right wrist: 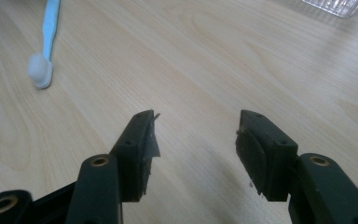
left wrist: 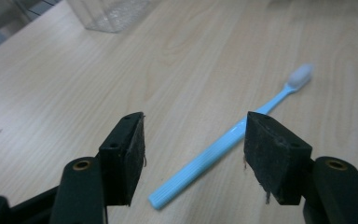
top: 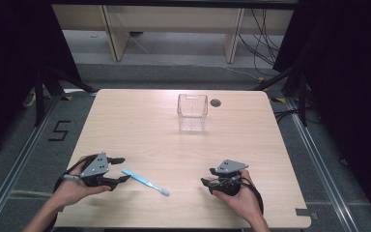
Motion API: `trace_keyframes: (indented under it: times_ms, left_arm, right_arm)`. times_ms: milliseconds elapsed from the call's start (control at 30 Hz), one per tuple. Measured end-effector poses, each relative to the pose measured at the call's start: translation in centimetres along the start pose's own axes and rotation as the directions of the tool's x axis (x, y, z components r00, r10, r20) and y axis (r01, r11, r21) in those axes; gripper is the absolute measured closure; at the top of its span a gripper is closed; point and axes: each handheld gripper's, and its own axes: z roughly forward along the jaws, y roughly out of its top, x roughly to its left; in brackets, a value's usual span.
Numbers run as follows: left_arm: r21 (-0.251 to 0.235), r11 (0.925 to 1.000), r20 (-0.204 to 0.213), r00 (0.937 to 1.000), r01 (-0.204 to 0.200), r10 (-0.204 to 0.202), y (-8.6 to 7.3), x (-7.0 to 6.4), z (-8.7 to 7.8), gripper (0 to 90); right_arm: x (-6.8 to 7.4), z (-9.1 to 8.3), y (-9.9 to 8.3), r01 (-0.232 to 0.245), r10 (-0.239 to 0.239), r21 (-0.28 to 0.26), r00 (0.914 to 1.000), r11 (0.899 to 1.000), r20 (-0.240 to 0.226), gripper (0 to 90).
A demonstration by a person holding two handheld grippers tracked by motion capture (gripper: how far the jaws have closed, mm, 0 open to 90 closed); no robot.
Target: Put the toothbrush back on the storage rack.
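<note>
On the near edge of the surface (top: 140, 121): my two hands rest, one gripper in each.
Left gripper (top: 121, 169): it sits at the near left, my hand wrapped round it, its grey plate on top.
Left fingers (left wrist: 123, 154): I hold them spread, with nothing between them; in the left gripper view the bare wood shows in the gap.
Right gripper (top: 207, 176): it sits at the near right, pointing toward the middle.
Right fingers (right wrist: 140, 149): I hold these spread too, and they pinch nothing.
Toothbrush (top: 145, 181): light blue, it lies flat on the wood between my grippers, its handle end just beside my left fingers and its white bristle head nearer my right gripper, though apart from it.
Clear container (top: 192, 112): it stands upright toward the far side, near the middle, well apart from the toothbrush.
Dark round grommet (top: 215, 103): it sits in the wood just beside the container.
</note>
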Motion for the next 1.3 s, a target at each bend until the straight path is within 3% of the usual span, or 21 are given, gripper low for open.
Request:
trace_keyframes:
  times_ms: [33, 67, 133, 267, 333, 400, 433, 467, 600, 633, 700, 733, 767, 833, 867, 933, 1000, 1033, 1067, 1200, 1300]
  left_arm:
    - [0.022, 0.9995, 0.023, 0.9995, -0.022, 0.021, 0.4, 0.1, 0.2, 39.1]
    - [0.040, 0.9985, 0.037, 0.9986, -0.039, 0.037, 0.6, 0.1, 0.3, 39.6]
    - [0.080, 0.9941, 0.072, 0.9951, -0.074, 0.068, 1.2, 0.3, 0.5, 40.4]
    - [0.131, 0.9830, 0.122, 0.9861, -0.129, 0.113, 2.0, 0.5, 0.8, 43.1]
    - [0.206, 0.9571, 0.198, 0.9665, -0.204, 0.163, 2.8, 0.7, 1.5, 43.3]
    - [0.242, 0.9373, 0.233, 0.9529, -0.251, 0.195, 3.2, 0.8, 1.8, 44.5]
    - [0.255, 0.9293, 0.251, 0.9463, -0.267, 0.203, 3.4, 0.7, 2.2, 45.1]
    - [0.253, 0.9296, 0.257, 0.9450, -0.268, 0.202, 3.4, 0.6, 2.5, 46.2]
    - [0.323, 0.8699, 0.342, 0.9030, -0.373, 0.260, 4.1, 0.7, 3.6, 48.3]
    - [0.332, 0.8618, 0.358, 0.8965, -0.383, 0.261, 4.2, 0.6, 3.8, 48.6]
    - [0.355, 0.8333, 0.392, 0.8766, -0.424, 0.279, 4.4, 0.6, 4.5, 49.1]
    - [0.361, 0.8257, 0.401, 0.8715, -0.433, 0.282, 4.5, 0.6, 4.7, 49.4]
    - [0.375, 0.8093, 0.413, 0.8632, -0.452, 0.290, 4.6, 0.6, 5.1, 49.7]
    - [0.383, 0.8027, 0.423, 0.8595, -0.457, 0.287, 4.7, 0.7, 5.2, 51.4]
    - [0.397, 0.7876, 0.453, 0.8469, -0.471, 0.279, 4.8, 0.8, 5.8, 52.1]
    - [0.404, 0.7735, 0.468, 0.8368, -0.488, 0.283, 4.8, 0.9, 6.2, 53.0]
    - [0.414, 0.7623, 0.474, 0.8327, -0.498, 0.286, 4.8, 0.8, 6.7, 53.8]
    - [0.418, 0.7512, 0.479, 0.8266, -0.511, 0.295, 4.9, 0.9, 6.8, 54.0]
    - [0.420, 0.7531, 0.479, 0.8286, -0.506, 0.290, 4.9, 0.9, 7.0, 54.1]
    - [0.431, 0.7354, 0.494, 0.8186, -0.523, 0.293, 5.1, 1.0, 7.6, 55.3]
    - [0.437, 0.7314, 0.503, 0.8165, -0.523, 0.284, 5.1, 1.1, 7.9, 56.5]
  right_arm:
    - [-0.1, 0.0, 0.0, 0.020, -0.020, -0.008, 0.9998, 1.000, 0.003, 47.4]
    - [0.3, -0.1, 0.0, -0.035, 0.035, 0.008, 0.9994, 0.999, 0.001, 47.3]
    - [0.0, -0.2, 0.1, 0.007, -0.007, -0.003, 0.9999, 1.000, 0.014, 47.4]
    - [0.1, -0.5, 0.2, 0.010, -0.009, -0.021, 0.9997, 1.000, 0.024, 47.7]
    - [0.2, -0.5, 0.3, 0.002, -0.001, -0.019, 1.0000, 1.000, 0.008, 47.7]
    - [0.1, -0.5, 0.4, 0.031, -0.031, -0.025, 0.9995, 0.999, 0.009, 47.8]
    - [0.1, -0.4, 0.4, 0.034, -0.033, -0.027, 0.9994, 0.999, 0.010, 47.8]
    - [0.3, -0.4, 0.5, 0.018, -0.018, -0.026, 0.9998, 1.000, 0.002, 47.8]
    - [0.2, -0.3, 0.6, 0.042, -0.042, -0.027, 0.9991, 0.999, 0.001, 47.7]
    - [0.3, -0.3, 0.6, 0.024, -0.024, -0.022, 0.9997, 0.999, -0.005, 47.7]
    - [0.4, -0.3, 0.6, 0.024, -0.024, -0.026, 0.9997, 0.999, -0.003, 47.7]
    - [0.4, -0.3, 0.6, 0.027, -0.027, -0.022, 0.9996, 0.999, -0.005, 47.6]
    - [0.4, -0.3, 0.6, 0.027, -0.027, -0.023, 0.9996, 0.999, -0.006, 47.6]
    - [0.4, -0.4, 0.6, 0.026, -0.027, -0.023, 0.9996, 0.999, -0.006, 47.6]
    - [0.4, -0.4, 0.7, 0.026, -0.026, -0.023, 0.9996, 0.999, -0.007, 47.6]
    - [0.4, -0.3, 0.6, 0.029, -0.029, -0.026, 0.9996, 0.999, -0.006, 47.6]
    - [0.4, -0.3, 0.7, 0.023, -0.023, -0.023, 0.9997, 0.999, -0.008, 47.5]
    - [0.4, -0.2, 0.7, 0.030, -0.030, -0.026, 0.9995, 0.999, -0.008, 47.5]
    - [0.4, -0.2, 0.7, 0.030, -0.030, -0.025, 0.9995, 0.999, -0.010, 47.5]
    - [0.5, -0.2, 0.6, 0.028, -0.028, -0.022, 0.9995, 0.999, -0.014, 47.5]
    - [0.4, -0.1, 0.6, 0.042, -0.042, -0.023, 0.9991, 0.999, -0.010, 47.5]
